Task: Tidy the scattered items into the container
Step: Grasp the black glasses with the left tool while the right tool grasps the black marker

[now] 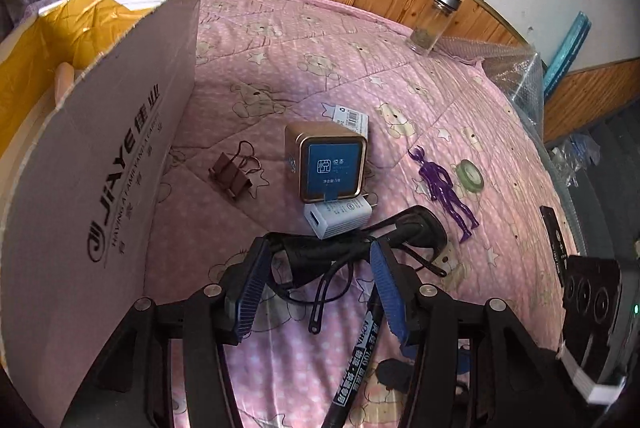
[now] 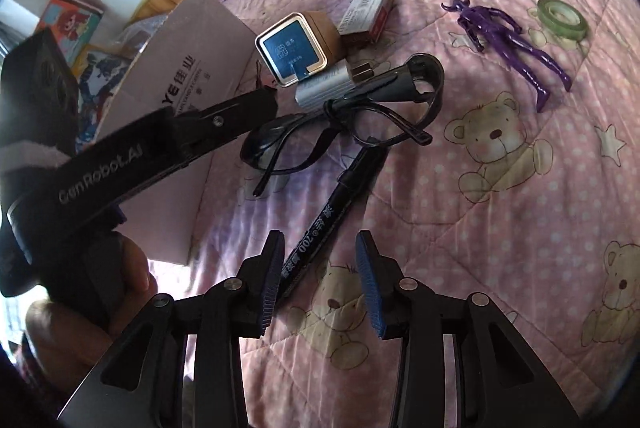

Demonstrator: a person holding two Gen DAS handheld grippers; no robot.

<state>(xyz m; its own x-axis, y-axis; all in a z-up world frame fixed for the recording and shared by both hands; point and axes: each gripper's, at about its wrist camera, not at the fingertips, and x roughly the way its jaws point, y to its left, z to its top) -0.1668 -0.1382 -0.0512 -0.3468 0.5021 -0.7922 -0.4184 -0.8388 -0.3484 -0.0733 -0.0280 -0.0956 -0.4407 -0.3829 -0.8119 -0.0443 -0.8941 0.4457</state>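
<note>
— What does your left wrist camera show?

— My left gripper (image 1: 316,288) is spread wide around the black glasses (image 1: 352,248), gripping nothing. Just past them lie a white charger (image 1: 338,218) and a gold tin (image 1: 326,160); a binder clip (image 1: 232,174) sits nearer the cardboard box (image 1: 100,188), whose flap walls off my left. A purple figure (image 1: 446,190), tape roll (image 1: 470,174) and glass jar (image 1: 434,20) lie to the right.

— And the right wrist camera?

— My right gripper (image 2: 318,282) gapes, empty, with the black marker (image 2: 336,204) running beside its left finger. The left gripper's arm crosses toward the glasses, and a small carton (image 2: 366,12) lies behind the tin.
</note>
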